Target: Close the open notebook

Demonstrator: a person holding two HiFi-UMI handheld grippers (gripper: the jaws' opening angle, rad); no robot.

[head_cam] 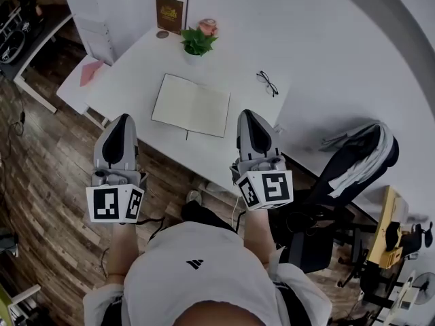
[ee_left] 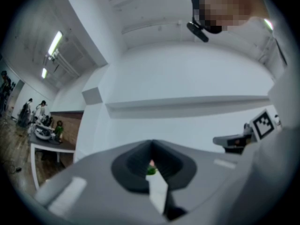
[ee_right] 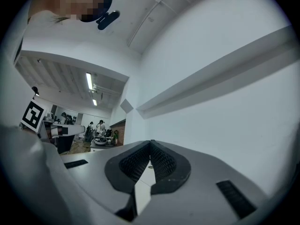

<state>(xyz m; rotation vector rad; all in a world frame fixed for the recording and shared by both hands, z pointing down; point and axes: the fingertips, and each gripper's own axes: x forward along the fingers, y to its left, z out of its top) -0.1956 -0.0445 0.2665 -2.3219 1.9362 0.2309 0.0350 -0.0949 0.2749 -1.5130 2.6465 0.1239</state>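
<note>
The open notebook (head_cam: 191, 105) lies flat with blank cream pages on the white table (head_cam: 238, 66), near its front edge. My left gripper (head_cam: 121, 118) hovers just off the table's front-left edge, jaws shut and empty. My right gripper (head_cam: 246, 114) is over the front edge, just right of the notebook, also shut with nothing in it. In the left gripper view the left gripper (ee_left: 151, 144) has its pads meeting at the tip, and the plant (ee_left: 150, 170) shows as a green speck through the slit. The right gripper (ee_right: 150, 143) looks the same in its own view.
At the back of the table stand a potted plant (head_cam: 196, 43), a brown book (head_cam: 170, 12) and a pink object (head_cam: 207, 26). Glasses (head_cam: 267, 83) lie right of the notebook. A low side table with pink paper (head_cam: 89, 72) is left; a chair draped with a jacket (head_cam: 353, 161) is right.
</note>
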